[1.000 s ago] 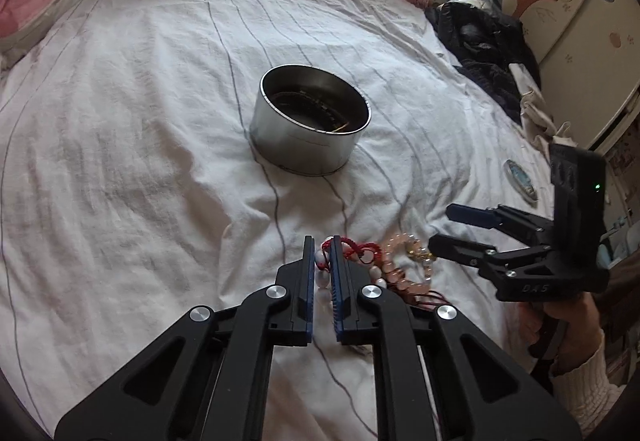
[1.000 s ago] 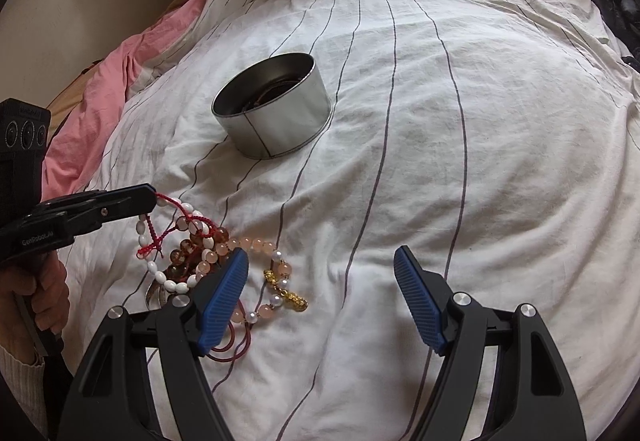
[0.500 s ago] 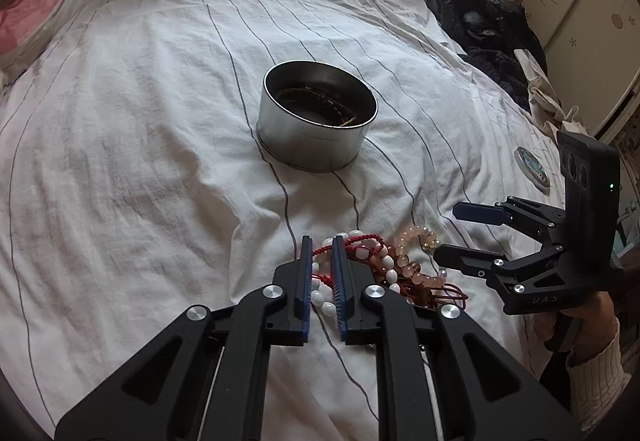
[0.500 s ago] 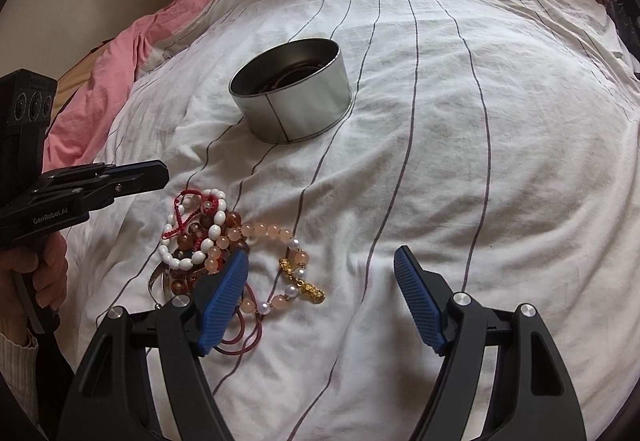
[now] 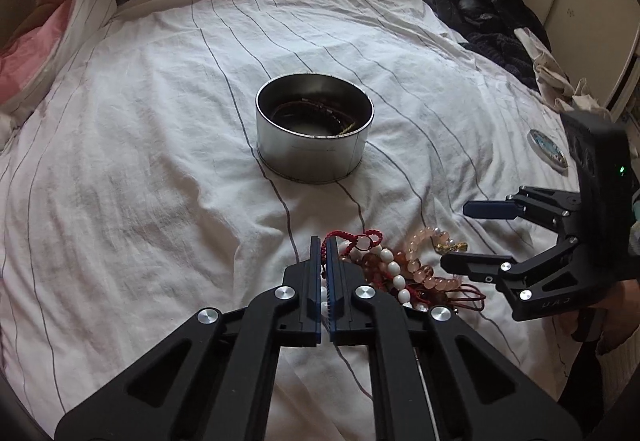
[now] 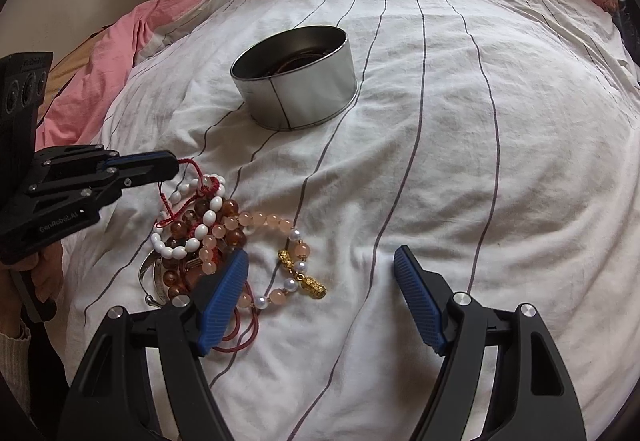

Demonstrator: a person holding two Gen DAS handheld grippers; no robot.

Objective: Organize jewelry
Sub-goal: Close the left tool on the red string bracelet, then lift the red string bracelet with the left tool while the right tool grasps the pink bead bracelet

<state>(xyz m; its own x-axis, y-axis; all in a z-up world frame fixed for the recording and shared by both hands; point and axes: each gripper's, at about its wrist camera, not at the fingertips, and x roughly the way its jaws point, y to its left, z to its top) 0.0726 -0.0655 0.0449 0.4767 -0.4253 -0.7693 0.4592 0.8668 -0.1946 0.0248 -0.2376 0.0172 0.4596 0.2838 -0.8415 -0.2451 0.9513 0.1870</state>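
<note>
Wrinkled white bedsheet with thin dark stripes (image 6: pixel 440 181) under everything. Round silver metal tin (image 5: pixel 315 137) sitting mid-bed, open top, some dark bracelets already inside. Tangled pile of bead bracelets (image 6: pixel 208 229) (white, amber, pink, gold charm) near the front edge. Left gripper (image 5: pixel 324 241) just clamped down tight on a red braided cord (image 6: pixel 188 169) from that pile. Right gripper (image 6: pixel 320 261) spread wide, holding nothing, right beside the beads.

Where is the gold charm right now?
The gold charm lies on the striped sheet in the right wrist view, strung on the pink bead bracelet, just inside the open right gripper.
</note>
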